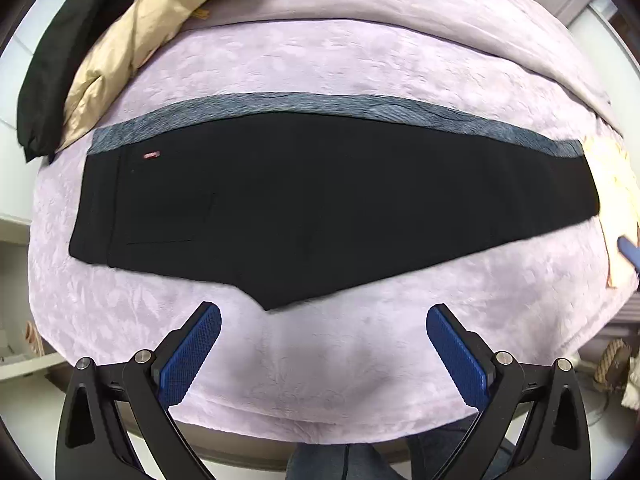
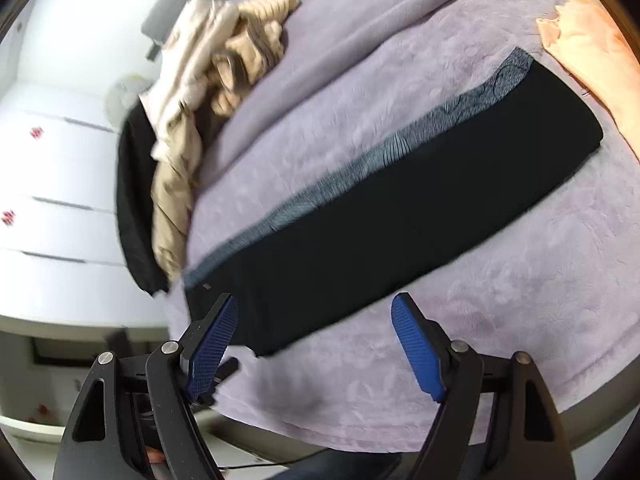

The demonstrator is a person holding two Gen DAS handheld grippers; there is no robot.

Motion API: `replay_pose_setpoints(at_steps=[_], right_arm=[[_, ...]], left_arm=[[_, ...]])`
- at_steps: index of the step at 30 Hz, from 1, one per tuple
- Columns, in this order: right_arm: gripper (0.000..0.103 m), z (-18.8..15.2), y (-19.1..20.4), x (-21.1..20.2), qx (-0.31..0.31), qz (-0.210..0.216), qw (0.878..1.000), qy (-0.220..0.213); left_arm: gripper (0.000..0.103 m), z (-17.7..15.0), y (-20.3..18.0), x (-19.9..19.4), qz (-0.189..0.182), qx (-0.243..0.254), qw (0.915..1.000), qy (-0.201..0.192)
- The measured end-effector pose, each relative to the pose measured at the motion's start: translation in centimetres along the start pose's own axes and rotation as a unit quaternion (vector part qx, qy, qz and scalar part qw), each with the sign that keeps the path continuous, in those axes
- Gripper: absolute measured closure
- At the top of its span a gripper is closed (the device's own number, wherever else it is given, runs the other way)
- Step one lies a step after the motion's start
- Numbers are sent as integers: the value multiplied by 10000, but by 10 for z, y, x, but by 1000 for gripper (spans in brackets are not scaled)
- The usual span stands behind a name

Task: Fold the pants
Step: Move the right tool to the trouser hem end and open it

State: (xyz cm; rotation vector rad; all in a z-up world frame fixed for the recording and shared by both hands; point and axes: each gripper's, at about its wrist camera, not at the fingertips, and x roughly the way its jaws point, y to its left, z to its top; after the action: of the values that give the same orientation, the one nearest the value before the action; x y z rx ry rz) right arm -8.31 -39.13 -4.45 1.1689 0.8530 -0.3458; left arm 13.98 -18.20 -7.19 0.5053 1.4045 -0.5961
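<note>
Left gripper (image 1: 323, 314) pointing straight down, jaws spread wide, nothing between its blue pads (image 1: 192, 356), right gripper (image 2: 314, 306) tilted downward, jaws wide, empty

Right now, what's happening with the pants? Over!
Left gripper open, empty. Right gripper open, empty. Black pants flat on purple blanket, one leg over the other. Beige jacket clear of them.

Black pants (image 1: 320, 208) with a small red tag (image 1: 151, 155) lie over blue-grey patterned cloth (image 1: 280, 102) on a lilac blanket (image 1: 320, 360); beige jacket (image 1: 120, 60).
</note>
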Motion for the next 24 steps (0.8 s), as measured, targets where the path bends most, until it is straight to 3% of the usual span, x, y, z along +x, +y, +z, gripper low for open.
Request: replay_pose_setpoints(at_steps=[6, 10, 15, 18, 22, 24], right_arm=[[21, 11, -28, -73, 96, 504, 9966, -645], [21, 26, -55, -129, 8, 229, 9954, -925], [21, 70, -104, -186, 145, -14, 9899, -1409], [21, 92, -152, -170, 617, 162, 9877, -1430], [34, 93, -222, -82, 1667, 643, 9804, -828], [36, 88, -239, -42, 1784, 685, 9796, -616]], left_arm=[[0, 8, -60, 12, -301, 748, 9967, 100], [0, 14, -107, 34, -522, 1064, 9922, 395], [0, 41, -155, 26, -586, 957, 9933, -273], [0, 67, -178, 35, -466, 810, 9939, -583], [0, 92, -200, 60, -172, 672, 9947, -761], [0, 98, -209, 72, -63, 650, 9937, -912]])
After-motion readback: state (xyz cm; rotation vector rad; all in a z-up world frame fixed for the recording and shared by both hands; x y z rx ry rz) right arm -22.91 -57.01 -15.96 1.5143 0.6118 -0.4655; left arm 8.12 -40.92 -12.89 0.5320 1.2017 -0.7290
